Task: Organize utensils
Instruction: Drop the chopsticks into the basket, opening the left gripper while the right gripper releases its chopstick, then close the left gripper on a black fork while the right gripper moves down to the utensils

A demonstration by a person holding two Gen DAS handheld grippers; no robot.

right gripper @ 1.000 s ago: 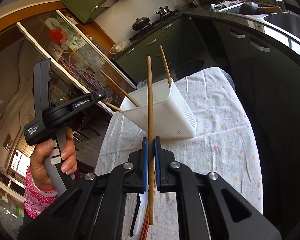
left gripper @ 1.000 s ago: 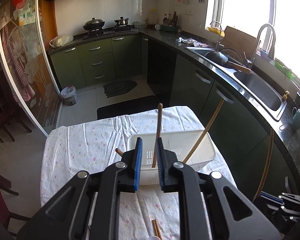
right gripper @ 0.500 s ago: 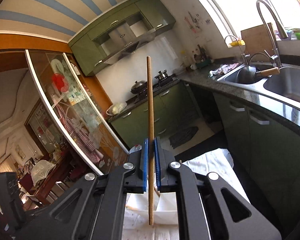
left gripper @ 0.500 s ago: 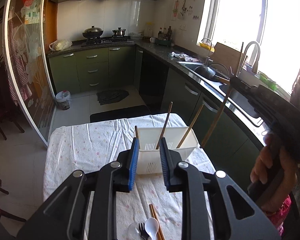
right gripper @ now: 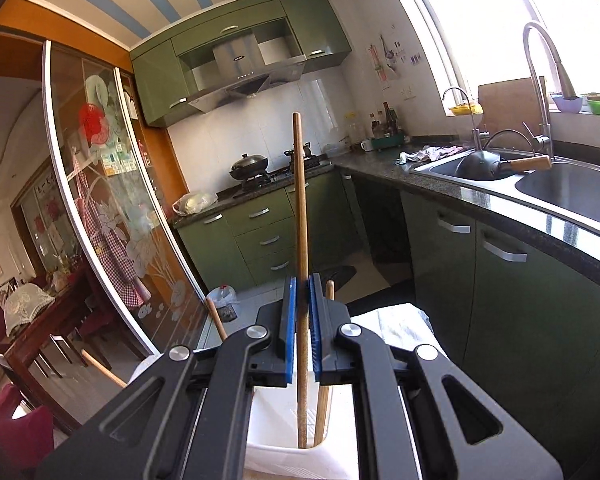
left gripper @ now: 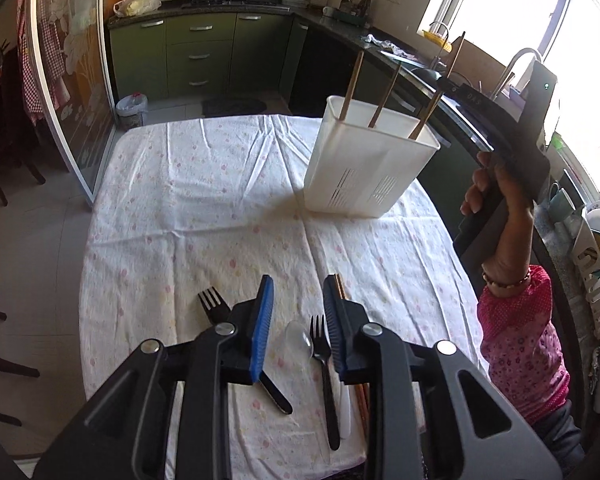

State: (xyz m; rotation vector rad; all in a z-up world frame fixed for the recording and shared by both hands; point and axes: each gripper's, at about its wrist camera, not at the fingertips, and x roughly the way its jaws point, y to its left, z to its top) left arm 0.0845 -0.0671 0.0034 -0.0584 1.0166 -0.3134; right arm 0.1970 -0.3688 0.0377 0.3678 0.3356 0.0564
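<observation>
White plastic utensil holder (left gripper: 370, 168) stands on the table (left gripper: 204, 200) toward its far right corner, with three wooden chopsticks (left gripper: 352, 86) leaning inside. The right gripper (right gripper: 302, 320) pinches a fourth chopstick (right gripper: 300, 208) upright between its blue pads, with the lower end inside the holder's mouth. The right hand (left gripper: 496, 208) grips the tool's handle beside the table's right edge. The left gripper (left gripper: 298, 320) points down at the near edge; its jaws are opening with nothing pressed between them. Below it lie a black fork (left gripper: 326, 364), a clear spoon (left gripper: 298, 336), a second black fork (left gripper: 214, 306) and more chopsticks (left gripper: 340, 286), partly hidden.
</observation>
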